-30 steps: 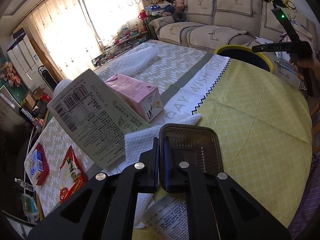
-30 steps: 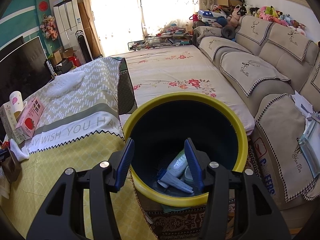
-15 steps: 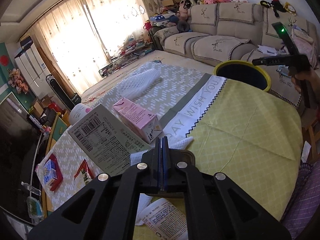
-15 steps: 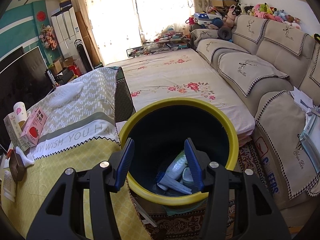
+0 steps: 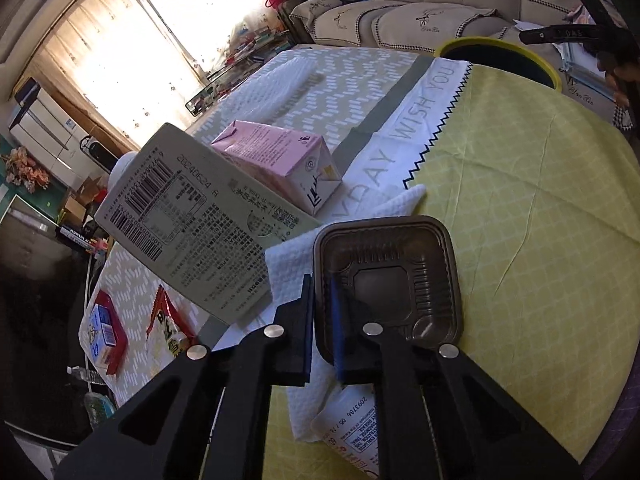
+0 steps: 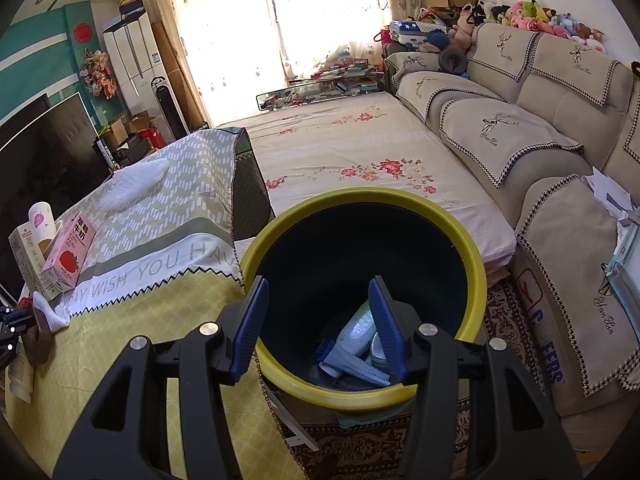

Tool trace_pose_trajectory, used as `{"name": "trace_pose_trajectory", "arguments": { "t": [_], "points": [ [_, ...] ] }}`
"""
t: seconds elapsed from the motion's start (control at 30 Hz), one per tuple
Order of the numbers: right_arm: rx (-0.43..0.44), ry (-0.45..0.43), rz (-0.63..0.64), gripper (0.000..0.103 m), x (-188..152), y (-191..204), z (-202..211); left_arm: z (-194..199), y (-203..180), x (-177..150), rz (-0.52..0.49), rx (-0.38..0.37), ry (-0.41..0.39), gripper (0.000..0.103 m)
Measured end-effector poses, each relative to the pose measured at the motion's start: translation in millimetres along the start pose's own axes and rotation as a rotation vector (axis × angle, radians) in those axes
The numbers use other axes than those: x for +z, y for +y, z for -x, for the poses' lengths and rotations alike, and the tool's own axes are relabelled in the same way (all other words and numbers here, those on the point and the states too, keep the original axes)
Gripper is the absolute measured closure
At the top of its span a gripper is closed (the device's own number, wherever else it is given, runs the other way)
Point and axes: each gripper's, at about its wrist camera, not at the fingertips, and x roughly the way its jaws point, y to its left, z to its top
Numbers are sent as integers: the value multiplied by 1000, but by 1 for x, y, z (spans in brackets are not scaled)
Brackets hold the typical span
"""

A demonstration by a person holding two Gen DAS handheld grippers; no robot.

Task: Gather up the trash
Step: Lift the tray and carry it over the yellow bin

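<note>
A brown plastic tray (image 5: 392, 280) lies on a white paper towel (image 5: 288, 264) on the yellow tablecloth (image 5: 520, 220). My left gripper (image 5: 322, 280) has the tray's left wall between its pads, and its jaws are just starting to open. A grey carton (image 5: 200, 224) and a pink milk carton (image 5: 280, 160) stand just behind it. My right gripper (image 6: 318, 284) hangs open over the yellow-rimmed bin (image 6: 360, 196) with nothing between its fingers. Bottles and wrappers (image 6: 356, 344) lie at the bin's bottom.
A printed packet (image 5: 352, 424) lies under the towel near the table's front edge. A red box (image 5: 106, 328) and a snack bag (image 5: 168, 328) lie at the left. A folded white cloth (image 5: 276, 84) lies farther back. A sofa (image 6: 540, 128) and a floral mattress (image 6: 360, 152) surround the bin.
The left gripper rose and pulled back half a second ago, then came down again; the tray shows fully in front of it once more. The right gripper stayed over the bin.
</note>
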Motion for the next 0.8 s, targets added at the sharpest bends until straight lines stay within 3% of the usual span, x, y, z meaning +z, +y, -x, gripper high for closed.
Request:
{"name": "trace_pose_trajectory", "arguments": {
  "t": [0.2, 0.4, 0.63, 0.8],
  "points": [
    [4, -13, -4, 53, 1, -2, 5, 26, 5, 4, 89, 3, -67, 98],
    [4, -37, -24, 53, 2, -12, 14, 56, -17, 32, 101, 3, -167, 98],
    [-11, -92, -70, 53, 5, -40, 35, 71, -53, 92, 129, -45, -273, 98],
    [-45, -143, -105, 53, 6, -66, 54, 61, -86, 151, 141, -153, -295, 98]
  ]
}}
